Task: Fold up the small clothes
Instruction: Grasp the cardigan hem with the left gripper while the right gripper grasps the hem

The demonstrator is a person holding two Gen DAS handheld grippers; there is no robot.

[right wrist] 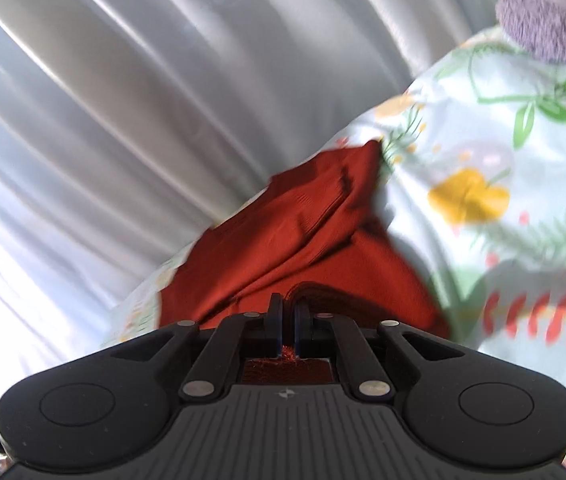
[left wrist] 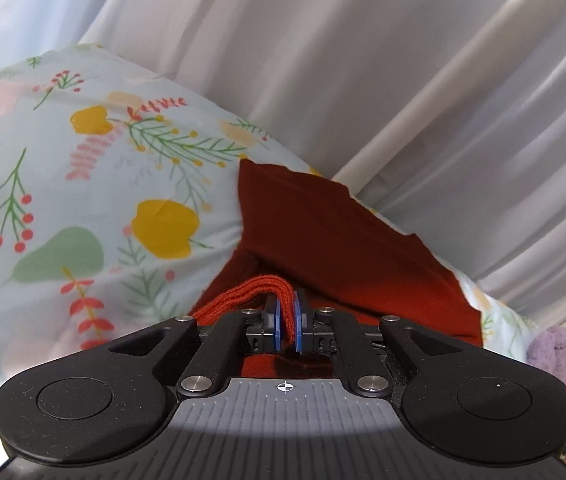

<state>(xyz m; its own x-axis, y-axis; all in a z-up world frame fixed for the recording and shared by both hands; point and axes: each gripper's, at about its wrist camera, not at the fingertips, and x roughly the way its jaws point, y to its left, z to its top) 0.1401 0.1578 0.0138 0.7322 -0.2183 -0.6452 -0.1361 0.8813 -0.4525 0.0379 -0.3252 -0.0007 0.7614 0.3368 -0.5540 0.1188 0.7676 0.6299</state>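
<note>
Garment (left wrist: 323, 232) (rust-red) — edge pinched in left claw (left wrist: 287, 326) and right claw (right wrist: 287, 322) — extends ahead over floral sheet (left wrist: 83, 184).

Both wrist views share garment (left wrist: 347, 240)

1 red garment (left wrist: 323, 232), 1 floral sheet (left wrist: 83, 184), 1 white curtain (left wrist: 403, 60), 1 purple plush toy (left wrist: 563, 356) lower right, 2 tools: left tool (left wrist: 287, 326), right tool (right wrist: 287, 320).
</note>
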